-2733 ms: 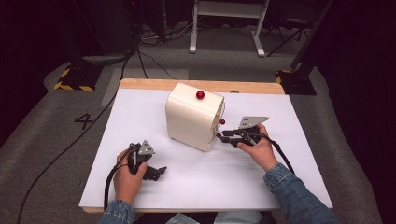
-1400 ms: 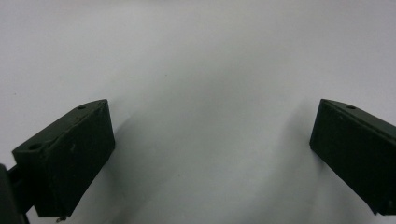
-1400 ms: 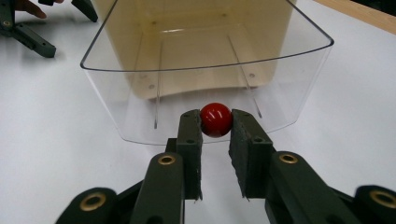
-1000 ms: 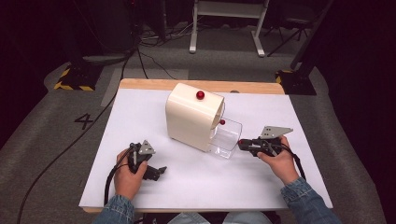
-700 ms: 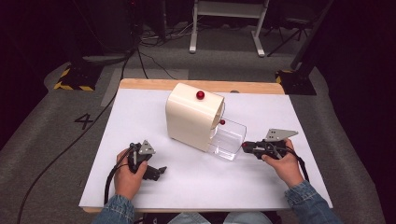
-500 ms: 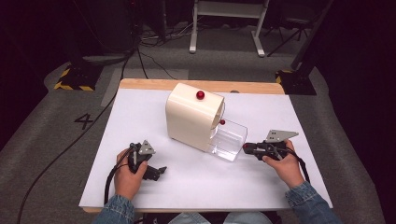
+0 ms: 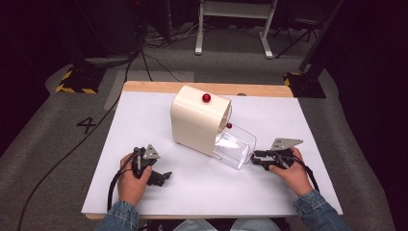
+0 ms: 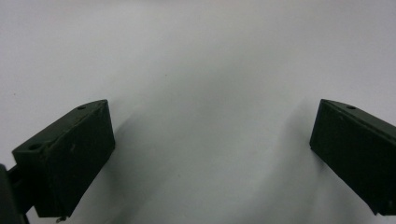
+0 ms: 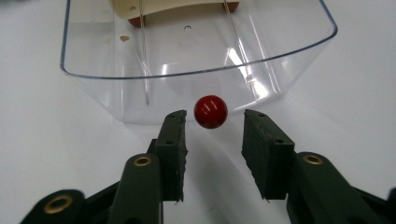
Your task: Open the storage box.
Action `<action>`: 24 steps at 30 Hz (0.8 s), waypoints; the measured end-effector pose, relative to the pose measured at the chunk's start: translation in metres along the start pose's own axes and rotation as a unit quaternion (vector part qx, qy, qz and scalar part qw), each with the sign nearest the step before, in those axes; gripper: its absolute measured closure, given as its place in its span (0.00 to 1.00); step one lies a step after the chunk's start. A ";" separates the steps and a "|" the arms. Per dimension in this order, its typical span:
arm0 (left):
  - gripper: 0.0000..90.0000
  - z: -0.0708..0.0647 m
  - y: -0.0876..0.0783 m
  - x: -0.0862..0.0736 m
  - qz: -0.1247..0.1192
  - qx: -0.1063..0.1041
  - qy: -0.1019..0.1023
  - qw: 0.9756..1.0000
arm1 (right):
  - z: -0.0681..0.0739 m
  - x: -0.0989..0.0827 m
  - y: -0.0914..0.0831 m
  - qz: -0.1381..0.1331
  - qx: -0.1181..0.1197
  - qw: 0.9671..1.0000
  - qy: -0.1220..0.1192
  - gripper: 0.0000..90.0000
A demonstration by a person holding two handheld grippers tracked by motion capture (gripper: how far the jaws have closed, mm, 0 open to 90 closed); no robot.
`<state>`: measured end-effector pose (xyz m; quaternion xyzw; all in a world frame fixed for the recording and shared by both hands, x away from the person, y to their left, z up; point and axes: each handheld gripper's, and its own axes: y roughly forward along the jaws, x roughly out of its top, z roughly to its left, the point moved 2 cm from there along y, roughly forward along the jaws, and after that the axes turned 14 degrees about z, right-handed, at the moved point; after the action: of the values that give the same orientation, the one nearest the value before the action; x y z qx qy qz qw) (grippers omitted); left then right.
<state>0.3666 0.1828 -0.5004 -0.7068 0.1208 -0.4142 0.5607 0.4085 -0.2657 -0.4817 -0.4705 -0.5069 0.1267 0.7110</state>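
While a person sits at the white table (image 7: 144, 120), the right gripper (image 7: 255, 159) lies just beside the front of a clear plastic drawer (image 7: 235, 147) pulled out of a cream box (image 7: 197, 120). Its jaws have just been opening and stand narrowly apart, with the drawer's red knob (image 9: 210, 111) at the gap between their tips, touched by neither pad. The high view leaves that knob too small to pick out behind the gripper. A second red knob (image 7: 206, 97) sits on the box's top, a third (image 7: 229, 126) on its open face. Well apart, near the table's front edge, the left gripper (image 7: 166, 177) rests in the left hand (image 7: 131, 178), jaws wide over bare tabletop. Both jaw bases are cut off by the frame.
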 end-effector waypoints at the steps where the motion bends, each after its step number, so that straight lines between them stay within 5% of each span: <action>1: 0.00 0.000 0.000 0.000 0.000 0.000 0.000 1.000 | 0.000 -0.001 -0.001 0.001 0.000 1.000 0.001 0.65; 13: 0.00 0.000 0.000 0.000 0.000 -0.001 0.000 1.000 | 0.002 -0.003 -0.029 -0.025 -0.011 1.000 0.007 0.65; 24: 0.00 0.000 0.000 0.000 0.000 0.000 0.000 1.000 | 0.015 0.037 -0.062 -0.066 -0.006 0.998 -0.010 0.65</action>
<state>0.3666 0.1828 -0.5005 -0.7069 0.1207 -0.4141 0.5606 0.3950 -0.2657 -0.4092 -0.4391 -0.5447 0.0810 0.7099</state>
